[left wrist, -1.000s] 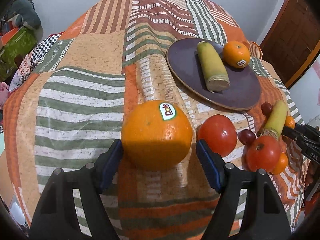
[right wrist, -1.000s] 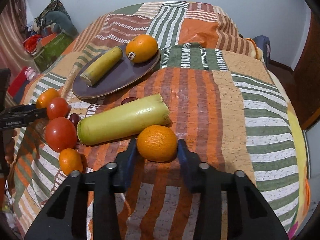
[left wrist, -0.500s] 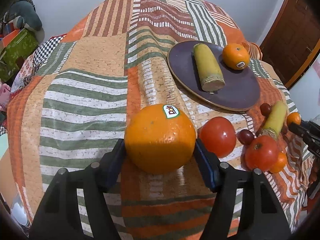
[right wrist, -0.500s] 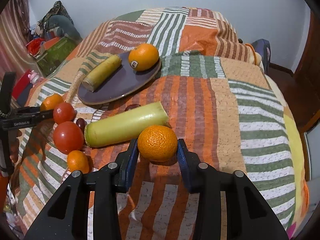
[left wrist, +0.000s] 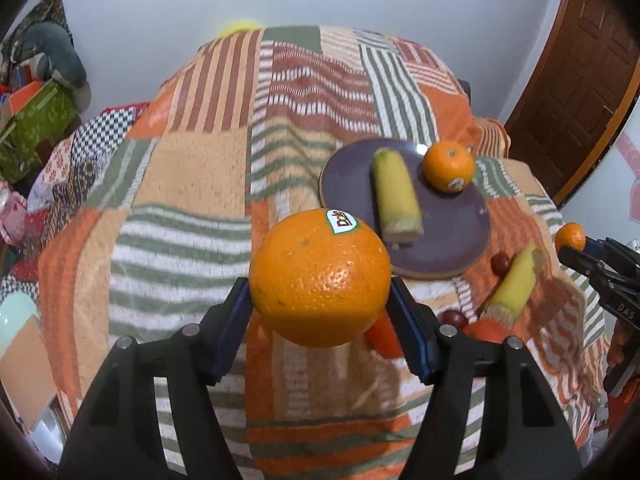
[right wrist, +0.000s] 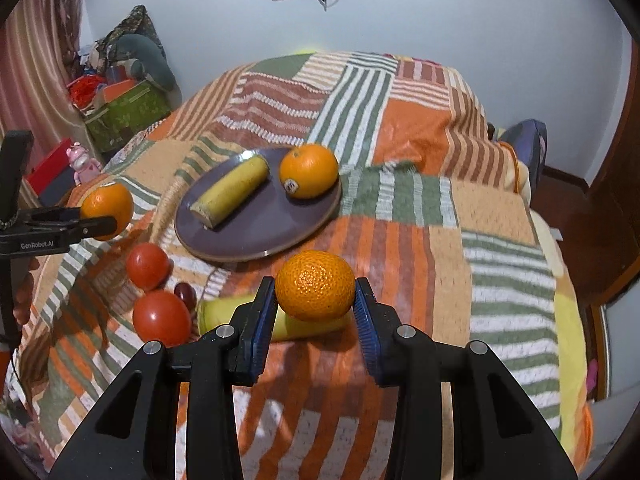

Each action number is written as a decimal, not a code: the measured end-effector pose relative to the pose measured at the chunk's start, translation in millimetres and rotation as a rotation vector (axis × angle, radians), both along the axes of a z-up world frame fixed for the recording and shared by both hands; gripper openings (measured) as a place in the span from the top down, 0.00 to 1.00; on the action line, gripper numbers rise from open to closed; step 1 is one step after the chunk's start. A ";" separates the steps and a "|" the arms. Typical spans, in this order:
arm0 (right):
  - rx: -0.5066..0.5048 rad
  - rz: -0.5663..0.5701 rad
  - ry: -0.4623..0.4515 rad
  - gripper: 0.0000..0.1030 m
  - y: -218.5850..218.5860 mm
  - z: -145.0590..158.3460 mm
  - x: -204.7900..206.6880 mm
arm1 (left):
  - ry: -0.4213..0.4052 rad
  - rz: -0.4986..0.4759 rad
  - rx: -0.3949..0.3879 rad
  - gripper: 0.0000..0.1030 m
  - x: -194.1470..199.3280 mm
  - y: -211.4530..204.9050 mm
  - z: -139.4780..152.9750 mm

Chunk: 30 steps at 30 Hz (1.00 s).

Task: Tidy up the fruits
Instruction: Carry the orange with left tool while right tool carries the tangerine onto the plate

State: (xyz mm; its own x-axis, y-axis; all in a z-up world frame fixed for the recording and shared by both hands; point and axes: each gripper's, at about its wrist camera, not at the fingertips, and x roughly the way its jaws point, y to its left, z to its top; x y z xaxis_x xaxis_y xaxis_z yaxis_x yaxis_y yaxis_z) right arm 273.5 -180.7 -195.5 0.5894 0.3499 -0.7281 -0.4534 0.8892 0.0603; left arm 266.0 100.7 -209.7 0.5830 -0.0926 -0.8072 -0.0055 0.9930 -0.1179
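Observation:
My left gripper [left wrist: 320,300] is shut on a large orange with a Dole sticker [left wrist: 320,276] and holds it above the bedspread. It also shows in the right wrist view [right wrist: 107,210]. My right gripper [right wrist: 315,300] is shut on a small mandarin [right wrist: 315,285], lifted above a yellow-green banana piece [right wrist: 224,312]. The mandarin also shows in the left wrist view [left wrist: 569,235]. A purple plate [right wrist: 256,224] holds a banana piece [right wrist: 230,190] and an orange [right wrist: 309,171]; the plate also shows in the left wrist view [left wrist: 448,236].
Two red tomatoes [right wrist: 147,266] [right wrist: 162,316] and a dark grape [right wrist: 185,293] lie on the striped bedspread [right wrist: 400,220] left of the banana piece. A green box [right wrist: 128,114] and clutter stand beyond the bed's left side. A wooden door [left wrist: 576,88] is at the right.
Both grippers closed on their fruit and lifted it off the bedspread; the left raised the Dole orange, the right raised the mandarin above the banana piece.

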 end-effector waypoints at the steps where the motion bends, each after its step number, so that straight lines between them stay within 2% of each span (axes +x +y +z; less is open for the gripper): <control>1: 0.000 0.003 -0.007 0.66 1.4 1.9 1.5 | -0.005 -0.002 0.003 0.35 2.4 -0.6 1.9; 11: -0.002 0.028 -0.067 0.66 15.2 16.6 26.2 | -0.032 -0.022 0.026 0.35 41.7 -14.1 10.1; 22: -0.009 0.054 -0.088 0.66 30.6 18.2 53.8 | 0.004 -0.054 0.051 0.35 84.2 -30.4 -7.3; 30: -0.015 0.078 -0.058 0.66 42.4 5.9 72.4 | 0.048 -0.049 0.047 0.35 106.8 -34.8 -27.9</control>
State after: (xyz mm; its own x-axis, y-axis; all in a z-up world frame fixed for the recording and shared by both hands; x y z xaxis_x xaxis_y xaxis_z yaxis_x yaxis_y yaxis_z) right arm 345.9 -138.3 -189.6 0.6019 0.3855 -0.6994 -0.5237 0.8517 0.0188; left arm 372.7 65.9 -237.6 0.5391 -0.0816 -0.8383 0.0384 0.9966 -0.0724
